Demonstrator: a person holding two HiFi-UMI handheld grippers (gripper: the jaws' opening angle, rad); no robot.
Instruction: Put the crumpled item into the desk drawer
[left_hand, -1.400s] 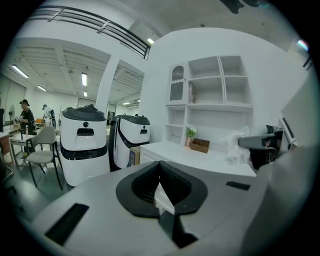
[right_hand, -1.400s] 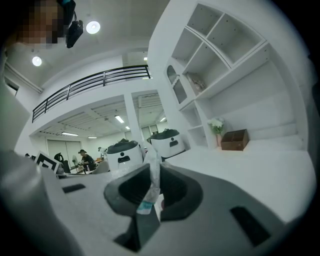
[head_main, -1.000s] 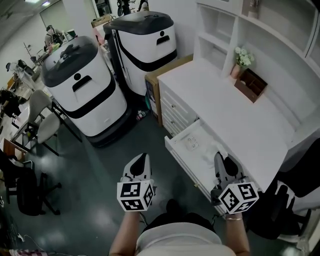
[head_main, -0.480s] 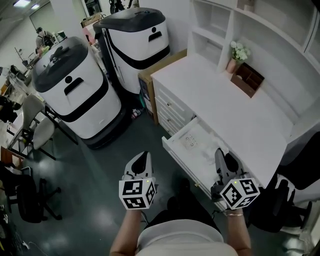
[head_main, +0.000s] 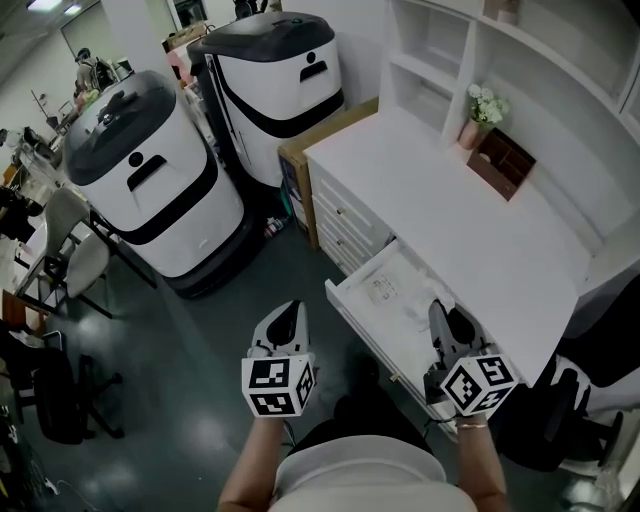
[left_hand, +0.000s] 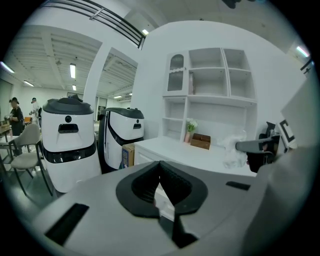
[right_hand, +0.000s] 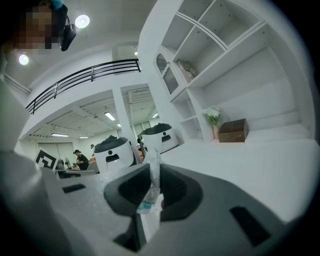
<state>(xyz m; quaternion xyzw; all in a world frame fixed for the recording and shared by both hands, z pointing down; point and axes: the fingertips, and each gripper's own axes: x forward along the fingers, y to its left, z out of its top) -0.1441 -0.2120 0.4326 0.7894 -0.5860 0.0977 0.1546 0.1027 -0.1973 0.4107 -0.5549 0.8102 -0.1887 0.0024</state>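
The crumpled item (right_hand: 151, 186) is a squashed piece of clear plastic with a blue-green label, and my right gripper (right_hand: 152, 172) is shut on it. In the left gripper view the crumpled item (left_hand: 233, 150) sticks out in front of that gripper's jaws. In the head view my right gripper (head_main: 441, 312) hovers over the near end of the open desk drawer (head_main: 352, 314), which is pulled out of the white desk (head_main: 450, 205). My left gripper (head_main: 289, 314) is held over the dark floor to the left of the drawer, jaws shut and empty.
A small clear packet (head_main: 385, 289) lies in the drawer. A flower vase (head_main: 483, 117) and a brown box (head_main: 500, 167) stand at the desk's back. Two white-and-black machines (head_main: 160, 185) (head_main: 275, 85) stand left of the desk, chairs (head_main: 78, 250) further left, and a black chair (head_main: 572, 400) at the right.
The head view has shifted a little. Both grippers stay almost where they were, and the right one still holds the crumpled item.
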